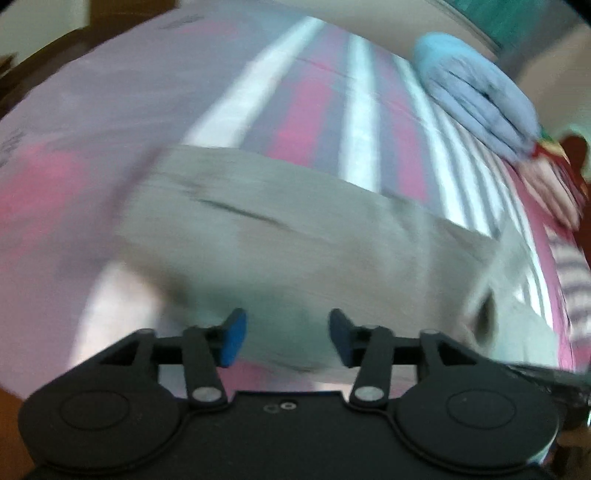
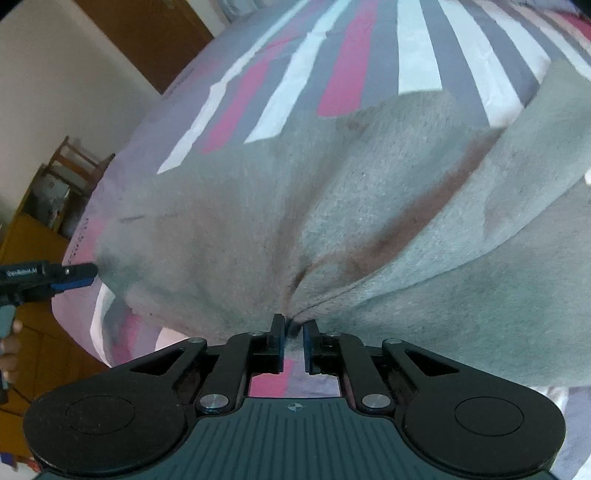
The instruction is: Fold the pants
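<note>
Grey pants [image 2: 332, 206] lie on a bed with a pink, grey and white striped sheet [image 2: 417, 55]. My right gripper [image 2: 294, 341] is shut on a bunched edge of the pants, and the cloth fans out from its jaws. In the blurred left wrist view the pants [image 1: 280, 236] lie spread ahead of my left gripper [image 1: 287, 341], which is open with the cloth's near edge between its blue pads. The left gripper also shows in the right wrist view [image 2: 79, 275] at the left corner of the pants.
A pile of light blue clothes [image 1: 476, 92] and a pink striped garment [image 1: 554, 184] lie at the far right of the bed. A wooden door [image 2: 147, 33], a white wall and a wooden chair with clutter [image 2: 62, 184] stand left of the bed.
</note>
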Tool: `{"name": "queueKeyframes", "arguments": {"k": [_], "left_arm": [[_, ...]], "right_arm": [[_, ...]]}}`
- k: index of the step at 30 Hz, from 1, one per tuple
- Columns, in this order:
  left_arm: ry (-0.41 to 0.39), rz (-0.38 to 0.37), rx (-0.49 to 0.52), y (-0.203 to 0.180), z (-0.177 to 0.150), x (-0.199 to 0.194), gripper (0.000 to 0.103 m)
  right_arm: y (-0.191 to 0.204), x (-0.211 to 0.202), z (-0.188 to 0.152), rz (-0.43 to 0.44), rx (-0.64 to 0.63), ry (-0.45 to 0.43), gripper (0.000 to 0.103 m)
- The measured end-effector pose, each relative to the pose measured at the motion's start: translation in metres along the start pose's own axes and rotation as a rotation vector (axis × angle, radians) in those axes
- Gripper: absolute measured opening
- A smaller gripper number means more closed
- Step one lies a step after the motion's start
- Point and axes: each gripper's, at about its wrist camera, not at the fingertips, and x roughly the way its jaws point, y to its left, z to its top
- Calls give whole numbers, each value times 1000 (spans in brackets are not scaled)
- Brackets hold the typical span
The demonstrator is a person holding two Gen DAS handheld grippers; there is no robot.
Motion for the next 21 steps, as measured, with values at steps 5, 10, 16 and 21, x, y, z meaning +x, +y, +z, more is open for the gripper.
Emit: {"name": "queueKeyframes", "arguments": {"k": [5,10,16,21], "left_arm": [[28,-35,63,-64,-19,34,64],[33,-10,84,-102,-47,67,62],[18,101,163,-129,-69,96,59],[-8,138,194,-136,-78,97,58]], "right_arm": [[-7,-19,-12,-27,1,-73,37],[-31,-45,-16,-44,51,-127,38],[-58,-56,-17,-96,87,-153,38],[-71,-49,5,-107,168,-132,38]]}}
